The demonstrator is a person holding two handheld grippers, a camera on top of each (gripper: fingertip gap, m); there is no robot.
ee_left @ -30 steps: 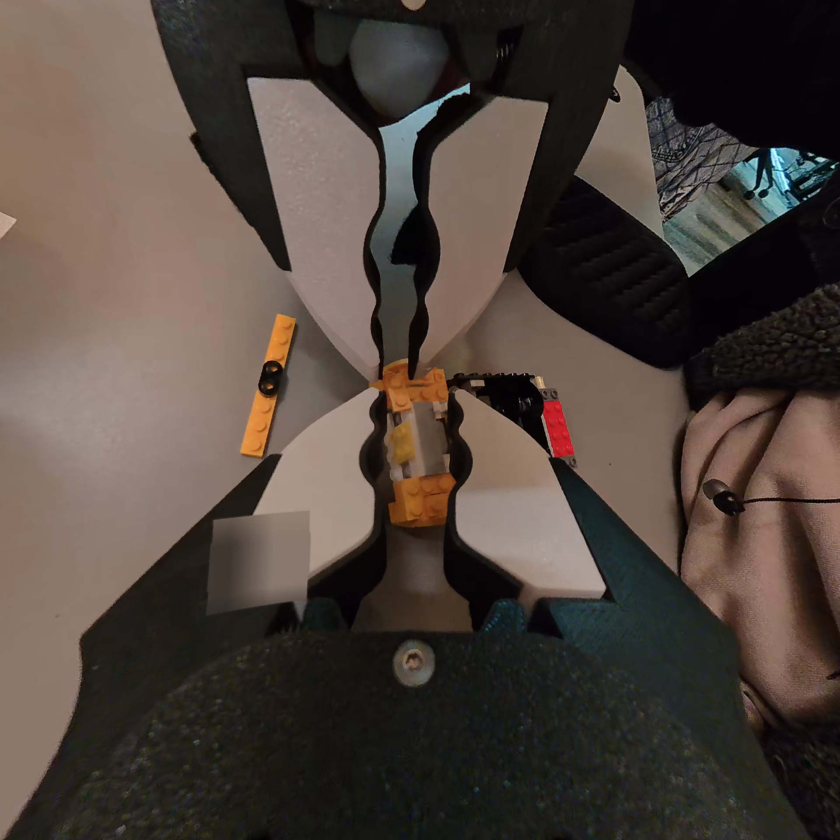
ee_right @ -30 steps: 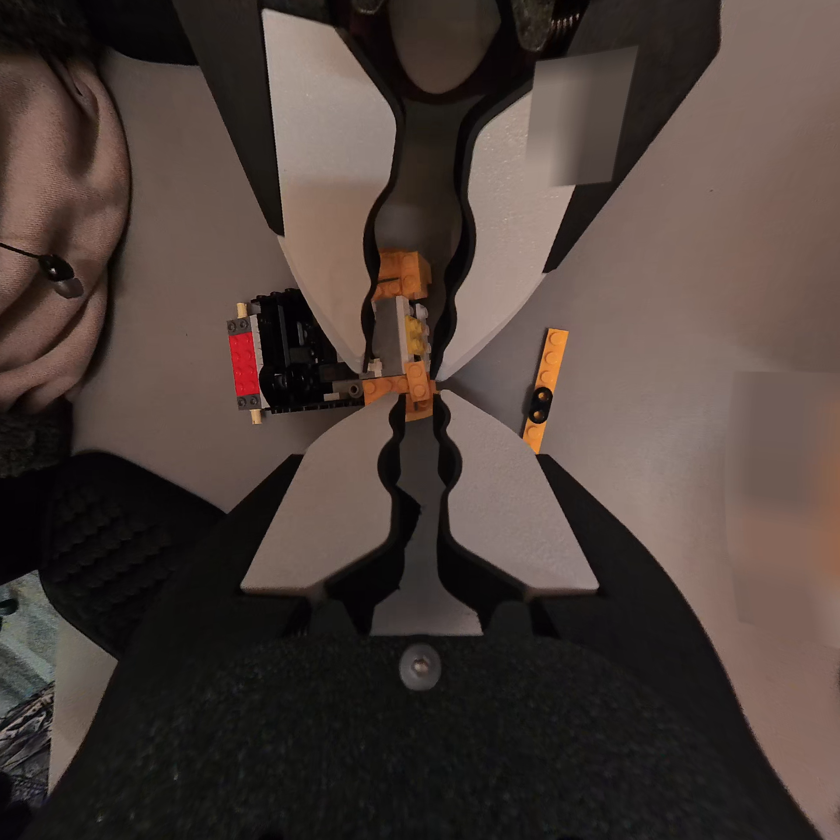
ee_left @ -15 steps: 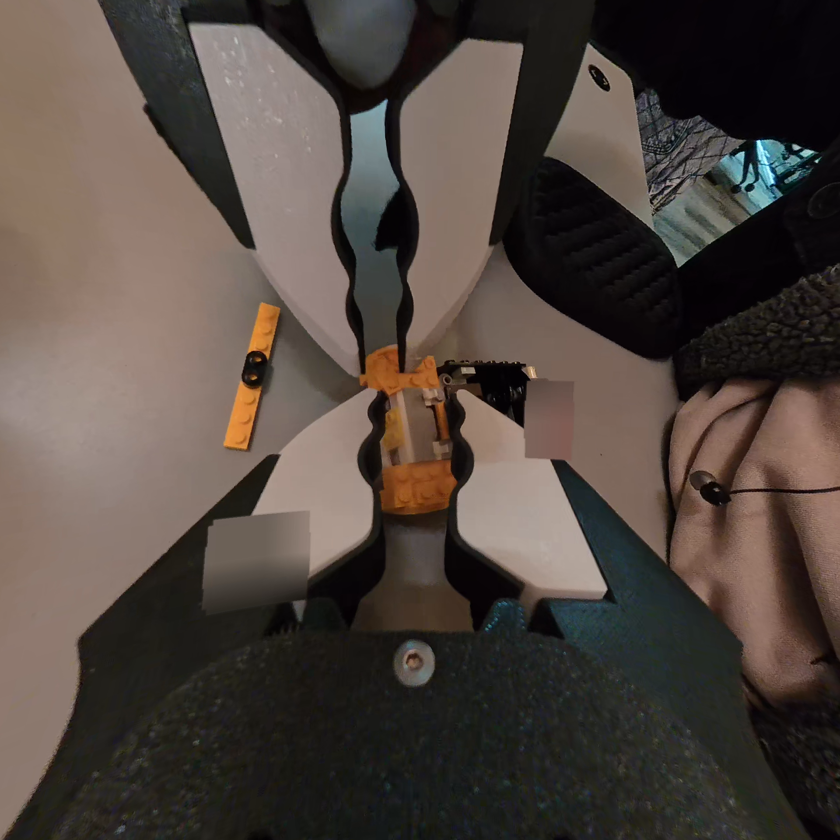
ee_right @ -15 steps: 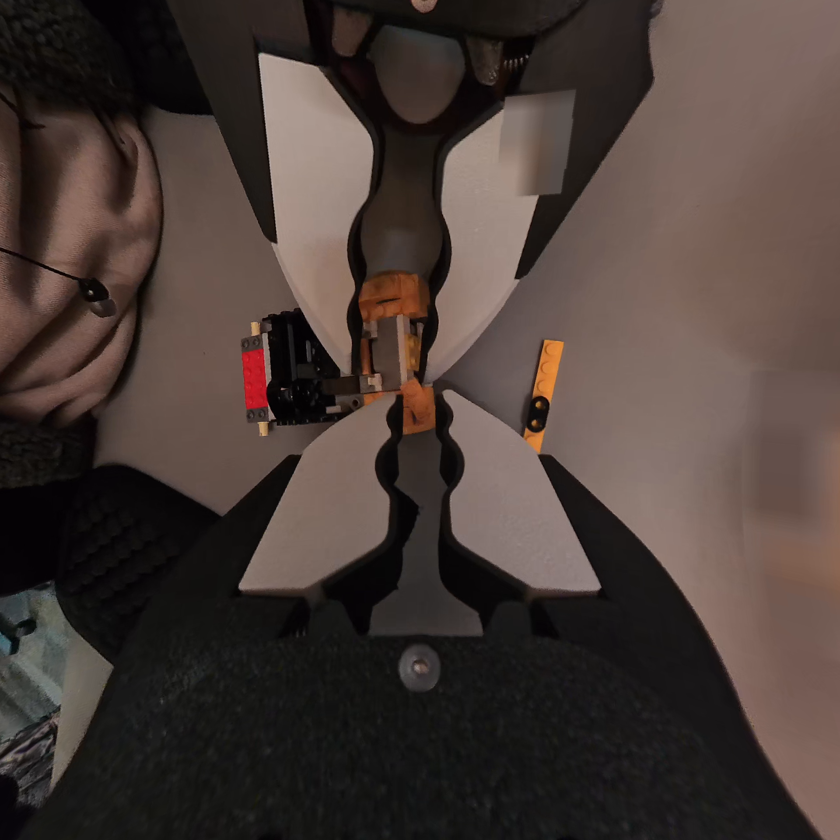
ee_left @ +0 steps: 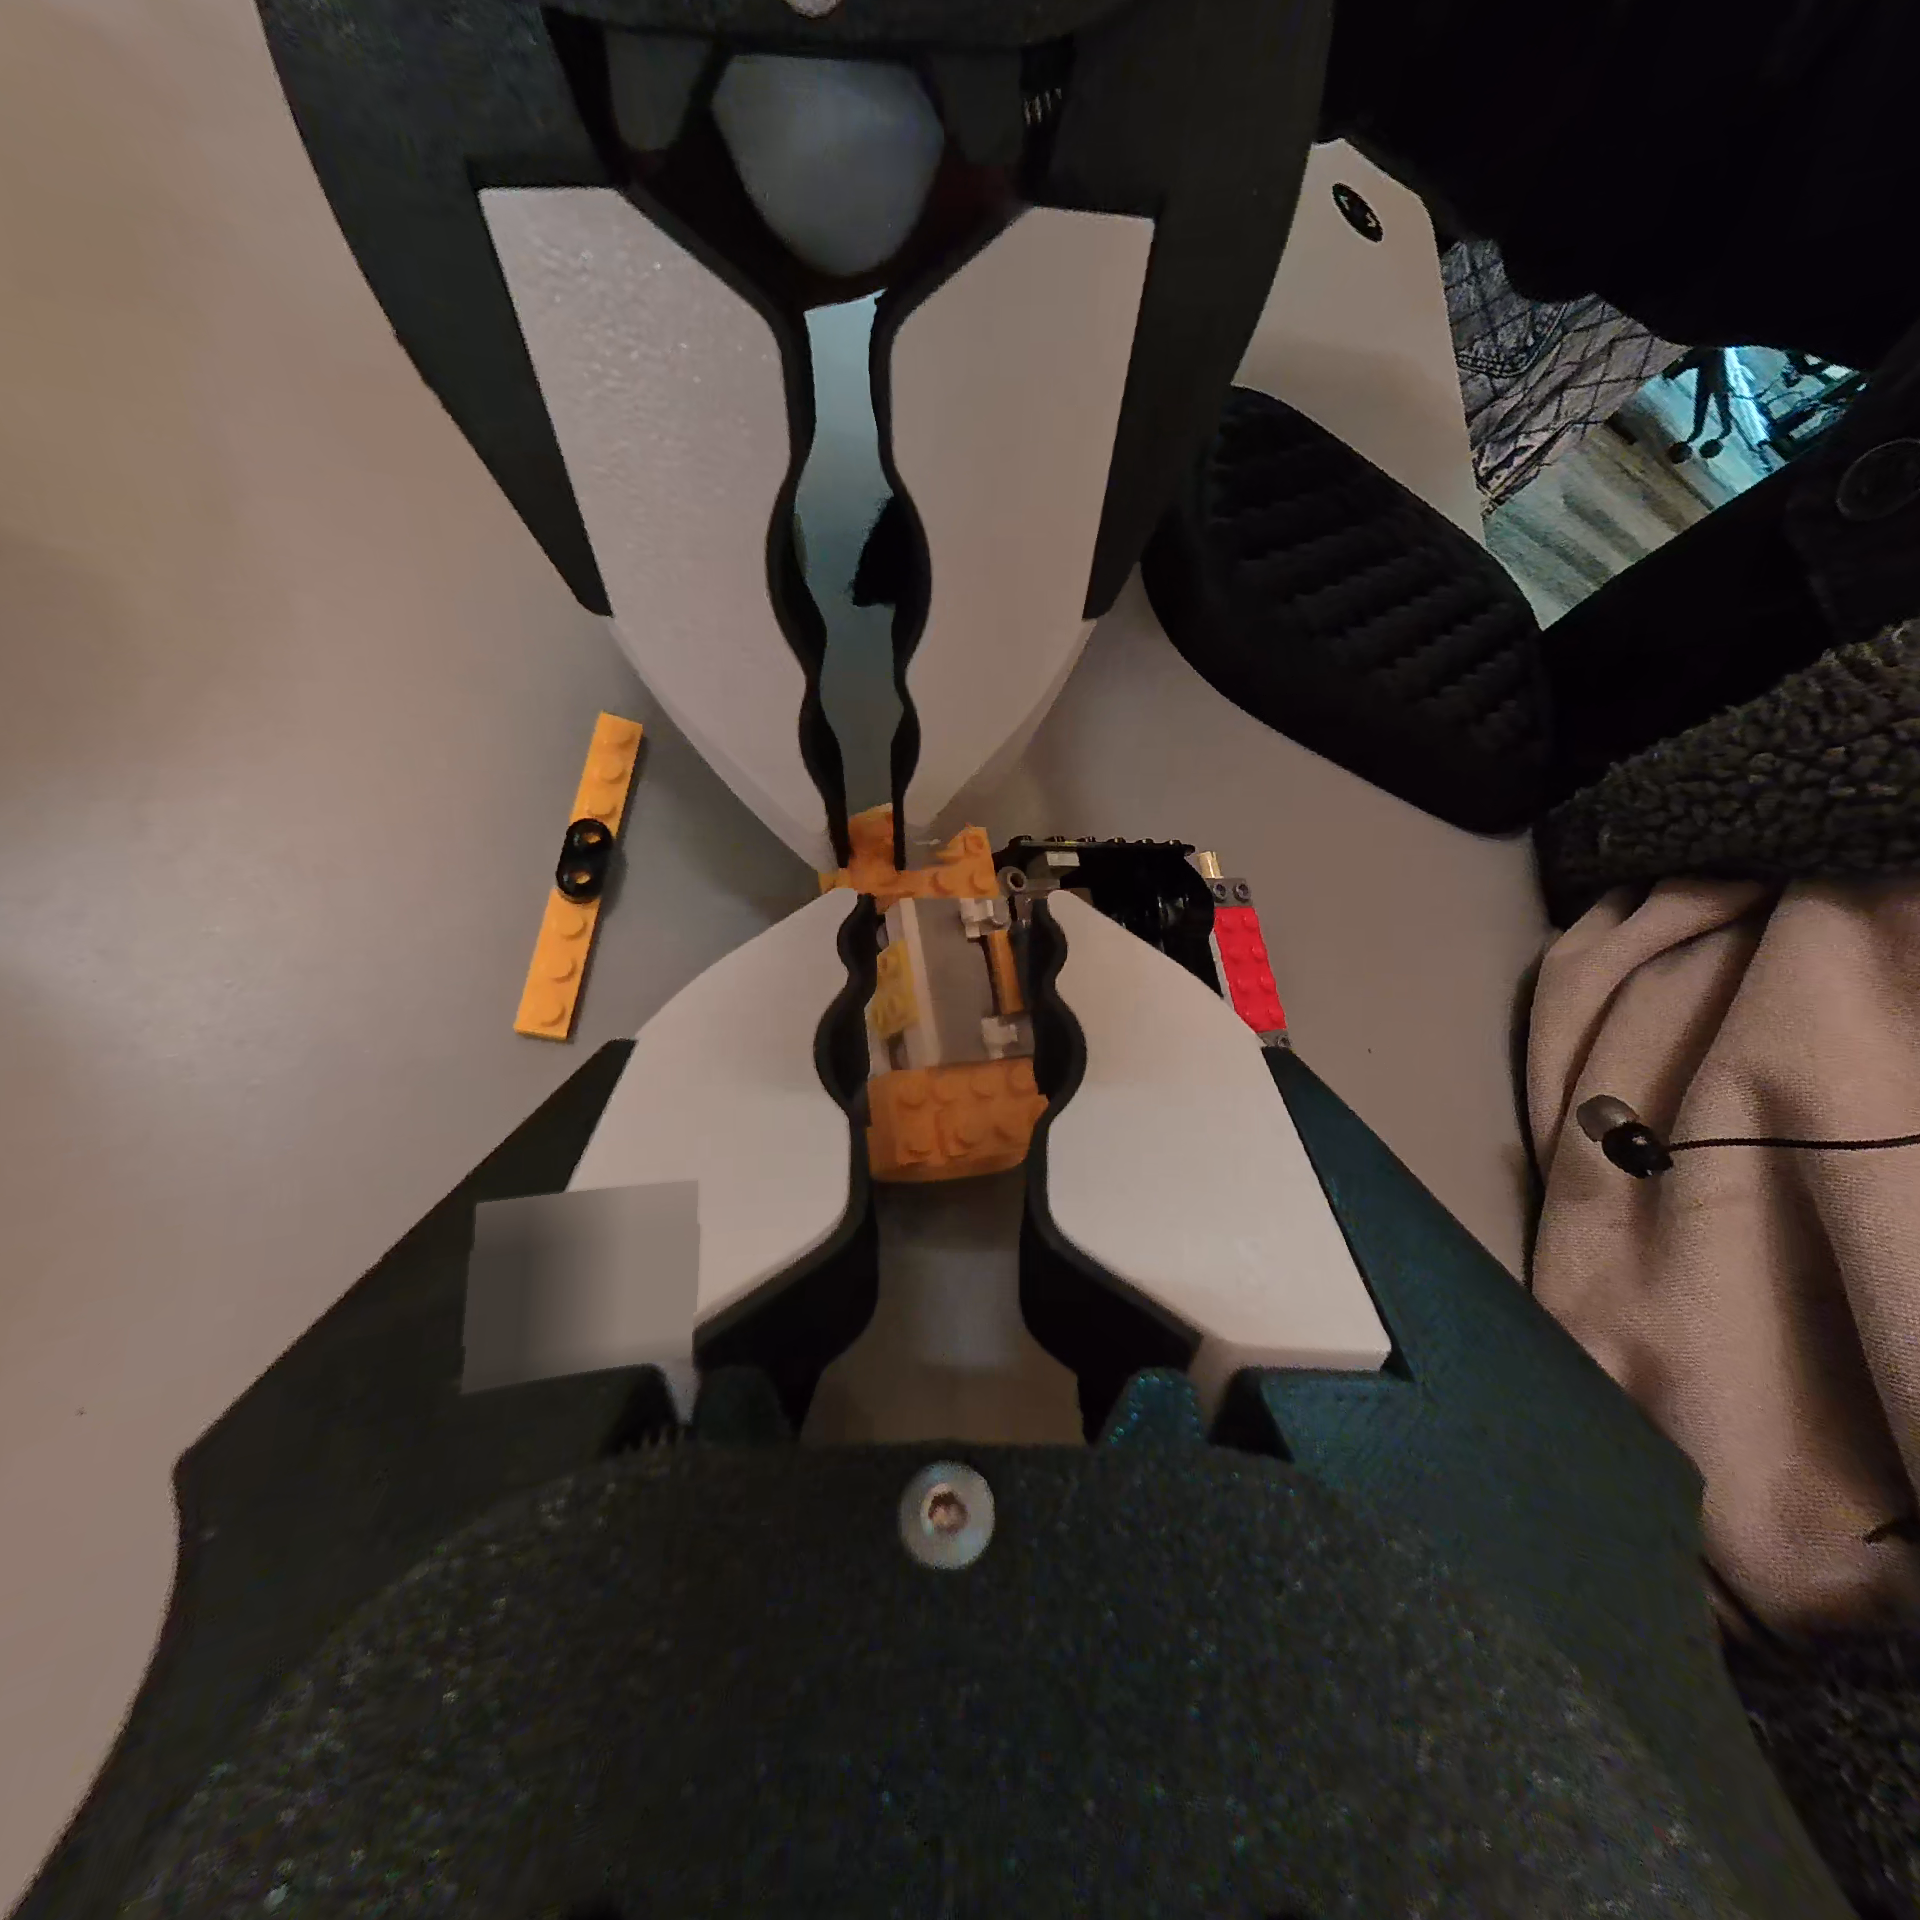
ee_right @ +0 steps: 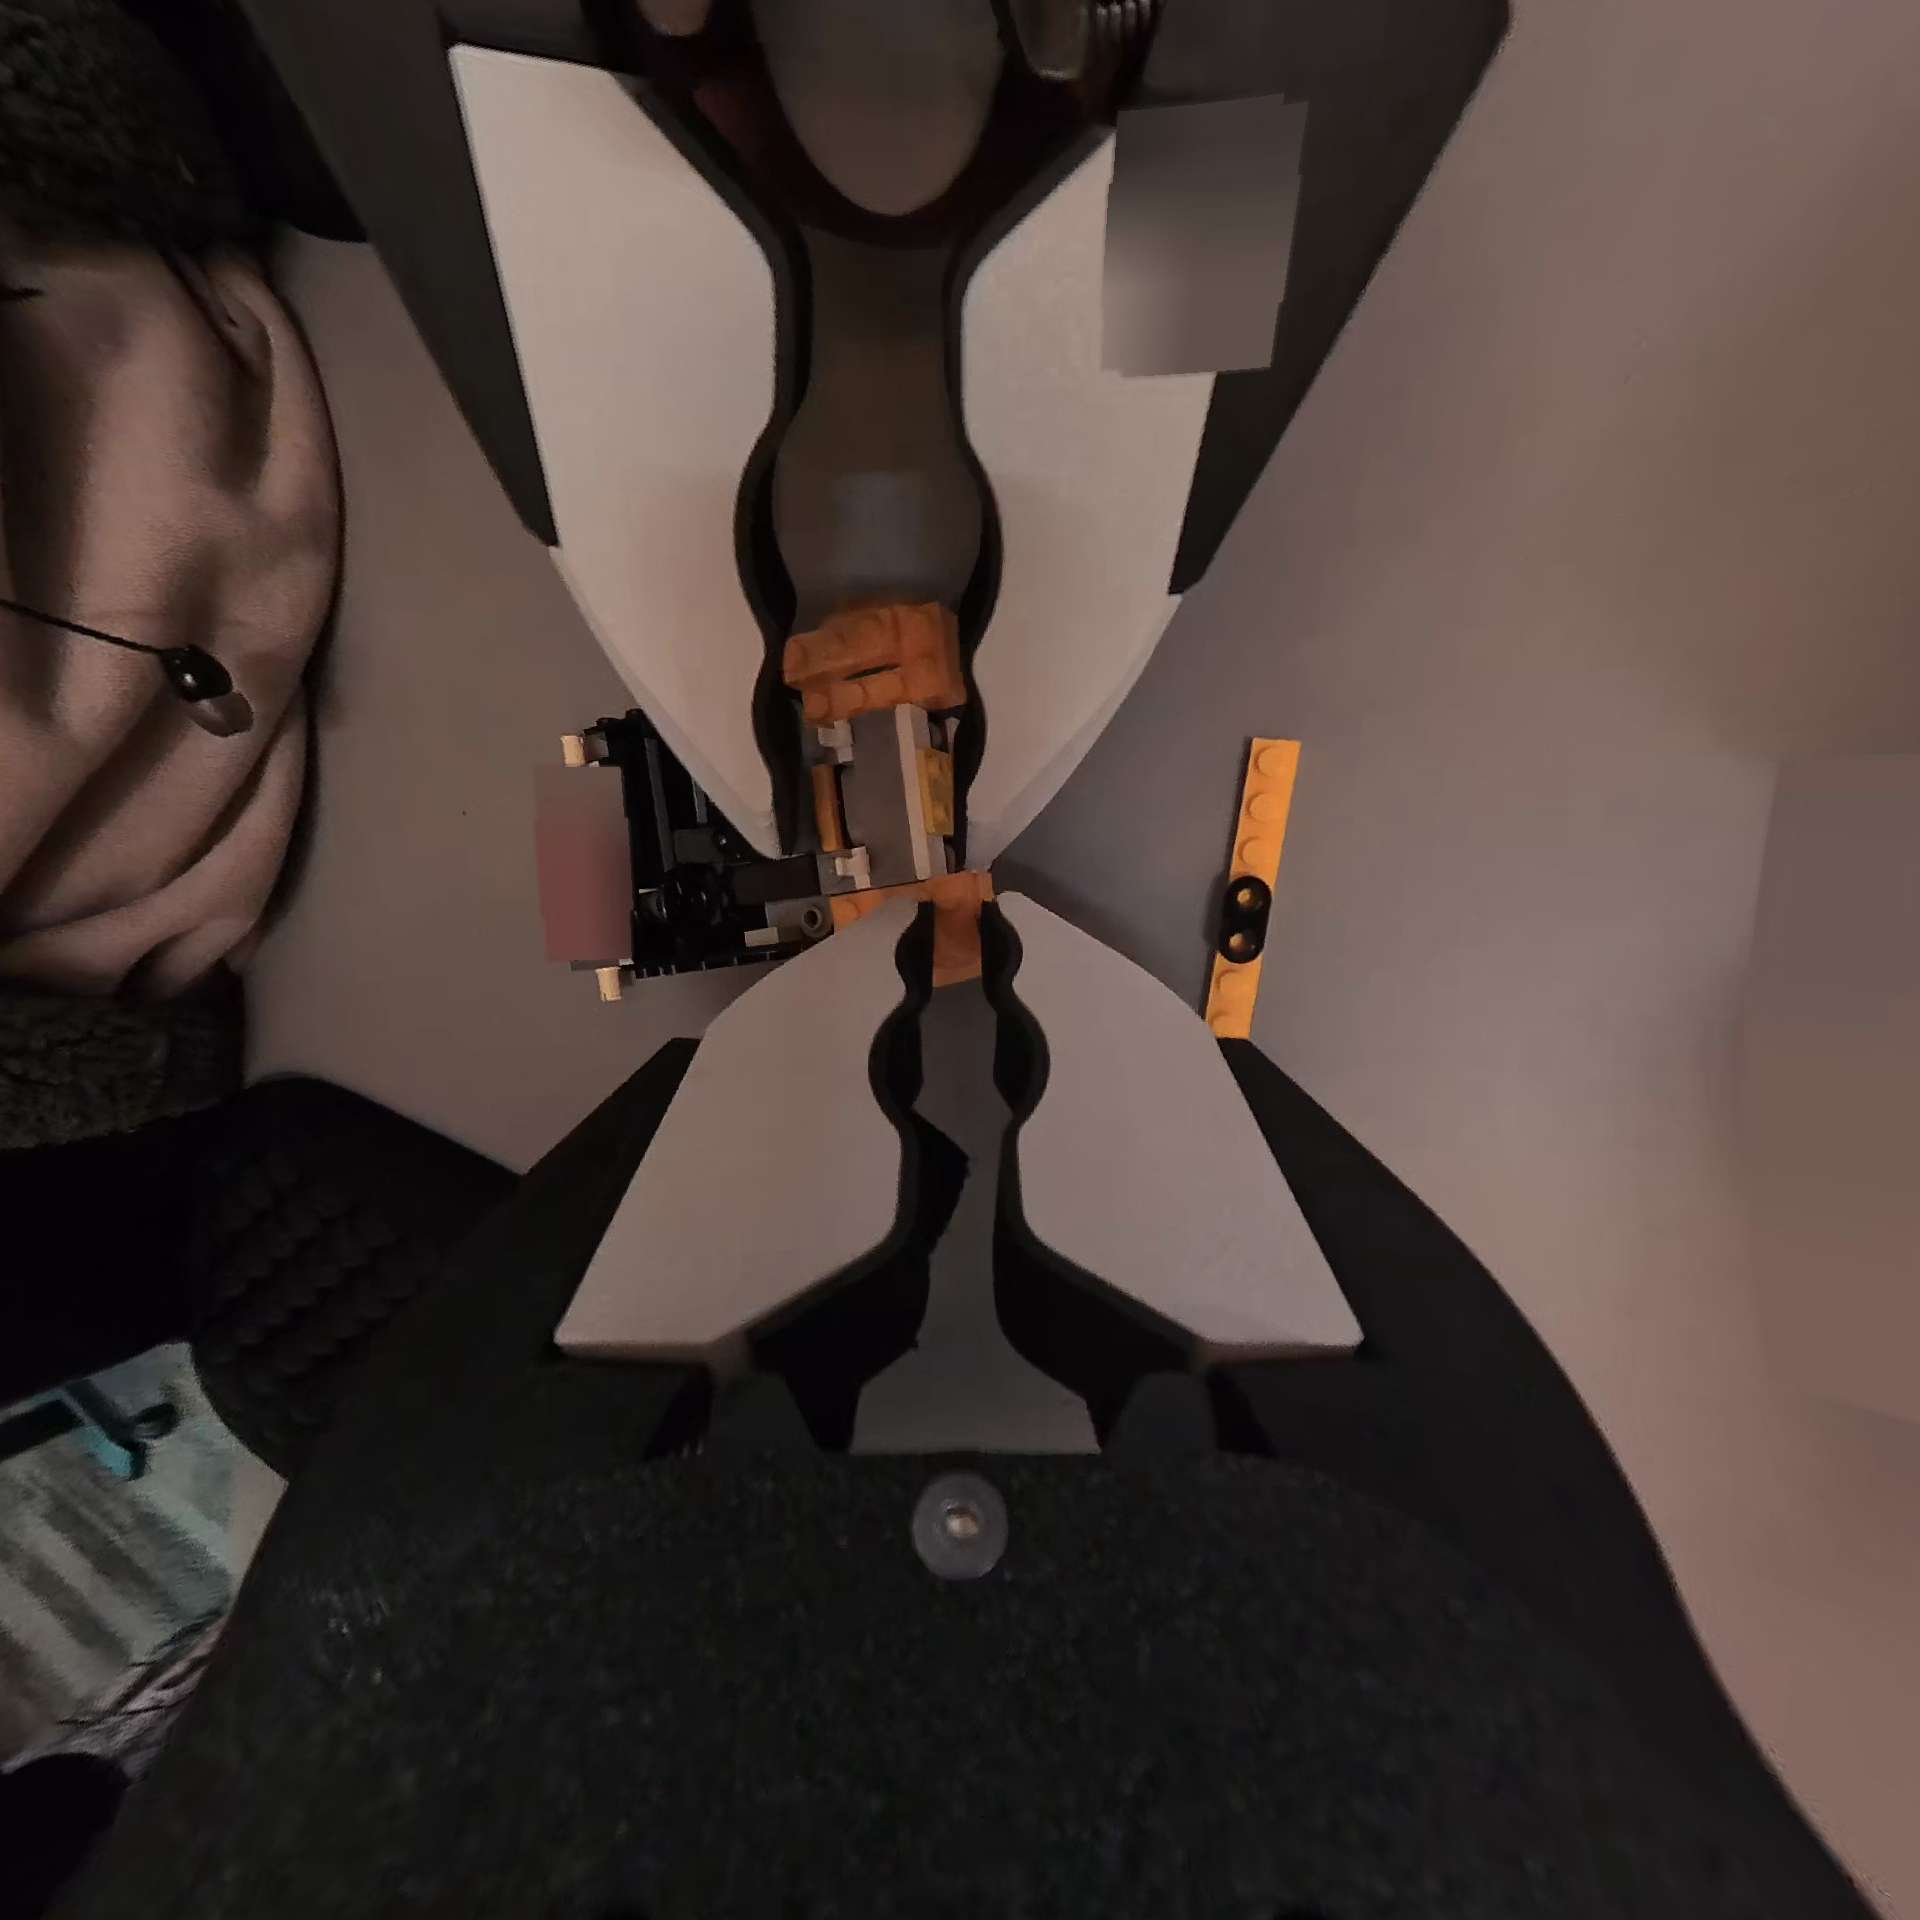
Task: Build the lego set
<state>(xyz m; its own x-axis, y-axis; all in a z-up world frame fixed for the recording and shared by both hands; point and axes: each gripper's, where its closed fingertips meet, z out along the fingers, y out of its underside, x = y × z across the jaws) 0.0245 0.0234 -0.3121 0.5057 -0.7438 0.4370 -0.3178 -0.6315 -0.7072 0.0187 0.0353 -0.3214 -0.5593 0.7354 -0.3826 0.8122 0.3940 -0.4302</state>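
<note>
— Orange and grey: that's the lego assembly (ee_left: 951,1023), clamped from both ends above the pale table (ee_left: 260,520). Which gripper has which end?

— In the left wrist view, the left gripper (ee_left: 940,997) pinches its near part, one finger on each side of the grey middle and the orange block. The right gripper (ee_left: 868,831) reaches in from the far side, pressed together on an orange plate at the far end.

— And from the other camera?

— Same hold, mirrored. The right gripper (ee_right: 956,935) nips that orange plate (only a small tab shows between its fingers), while the left gripper (ee_right: 878,790) squeezes the lego assembly (ee_right: 883,790) from the far side.

— What else lies about?

— A black and red lego chunk (ee_left: 1174,914) sits just right of the assembly; whether they touch I cannot tell. Well to the left lies a long orange plate (ee_left: 580,878) with a small black piece (ee_left: 585,857) across its middle. Beige fabric (ee_left: 1714,1195) bunches at the right edge.
</note>
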